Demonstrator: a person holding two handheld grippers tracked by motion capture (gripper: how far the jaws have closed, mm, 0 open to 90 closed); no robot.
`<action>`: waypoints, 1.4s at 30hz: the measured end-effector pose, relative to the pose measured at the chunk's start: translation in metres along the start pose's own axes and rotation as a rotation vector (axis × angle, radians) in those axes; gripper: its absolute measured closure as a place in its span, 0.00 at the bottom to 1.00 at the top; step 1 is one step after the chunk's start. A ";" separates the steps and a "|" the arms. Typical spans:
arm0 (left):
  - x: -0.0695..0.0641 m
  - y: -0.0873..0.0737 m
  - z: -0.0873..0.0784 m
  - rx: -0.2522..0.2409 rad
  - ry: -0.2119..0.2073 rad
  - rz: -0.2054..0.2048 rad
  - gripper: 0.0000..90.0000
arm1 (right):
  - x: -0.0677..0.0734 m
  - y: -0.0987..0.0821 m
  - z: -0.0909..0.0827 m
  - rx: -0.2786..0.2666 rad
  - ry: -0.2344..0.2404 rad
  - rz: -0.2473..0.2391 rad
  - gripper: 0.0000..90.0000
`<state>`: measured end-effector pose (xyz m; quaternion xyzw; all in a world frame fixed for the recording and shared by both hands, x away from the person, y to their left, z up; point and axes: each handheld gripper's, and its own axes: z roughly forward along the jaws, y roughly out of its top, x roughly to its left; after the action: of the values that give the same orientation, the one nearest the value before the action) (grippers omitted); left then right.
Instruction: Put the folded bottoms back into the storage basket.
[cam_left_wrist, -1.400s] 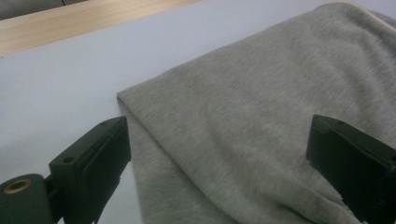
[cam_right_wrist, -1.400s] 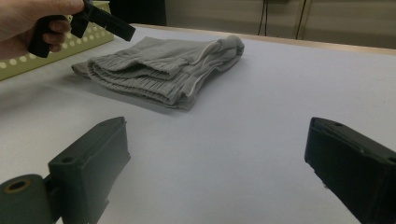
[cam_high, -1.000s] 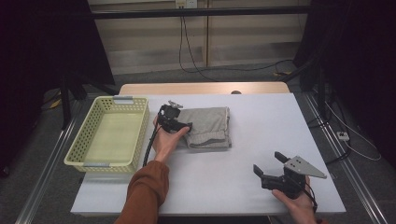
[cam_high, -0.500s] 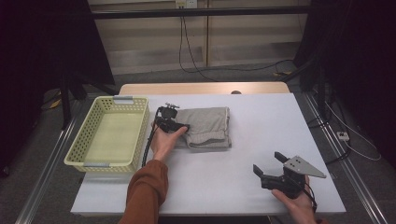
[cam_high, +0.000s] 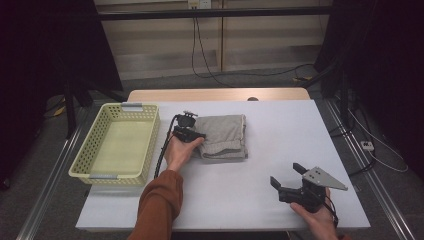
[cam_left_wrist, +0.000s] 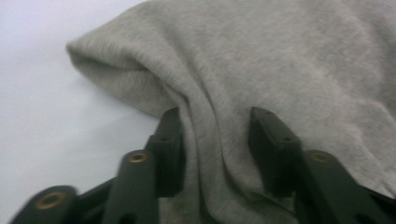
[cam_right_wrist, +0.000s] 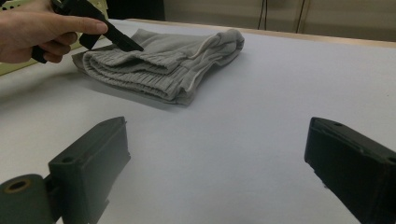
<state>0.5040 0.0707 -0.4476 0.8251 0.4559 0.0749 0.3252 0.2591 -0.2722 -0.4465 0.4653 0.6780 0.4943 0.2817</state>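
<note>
A folded grey garment (cam_high: 225, 135) lies on the white table (cam_high: 285, 125), just right of the basket. My left gripper (cam_high: 196, 134) is at the garment's left edge and its jaws have just been closing. A bunched fold of the grey fabric (cam_left_wrist: 280, 56) is pinched between them, so the left gripper (cam_left_wrist: 215, 116) is shut on it. The right gripper view shows the garment (cam_right_wrist: 163, 60) with that left gripper (cam_right_wrist: 123, 43) on its top layer. My right gripper (cam_high: 286, 174) rests near the front right of the table. The right gripper (cam_right_wrist: 217, 128) stands open, nothing between its jaws.
A pale yellow mesh basket (cam_high: 82, 160) stands at the table's left side, with nothing visible in it. A wooden strip (cam_high: 215, 95) runs along the table's far edge. Cables trail on the floor beyond and to the right.
The left gripper's jaws have drawn together on the garment's left edge while the hand barely shifted. The right gripper has stayed in place.
</note>
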 end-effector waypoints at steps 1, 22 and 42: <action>0.000 -0.001 0.000 -0.004 -0.019 0.004 0.68 | 0.000 0.000 0.000 0.000 0.000 0.000 0.07; 0.003 -0.008 -0.016 -0.149 -0.108 -0.039 0.84 | -0.002 0.000 -0.001 -0.005 0.001 0.017 0.07; -0.007 0.003 -0.051 -0.259 -0.142 -0.011 0.86 | -0.002 0.001 -0.001 -0.008 0.003 0.016 0.07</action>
<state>0.4811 0.0877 -0.4050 0.7769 0.4230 0.0728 0.4606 0.2588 -0.2741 -0.4455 0.4688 0.6727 0.5002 0.2785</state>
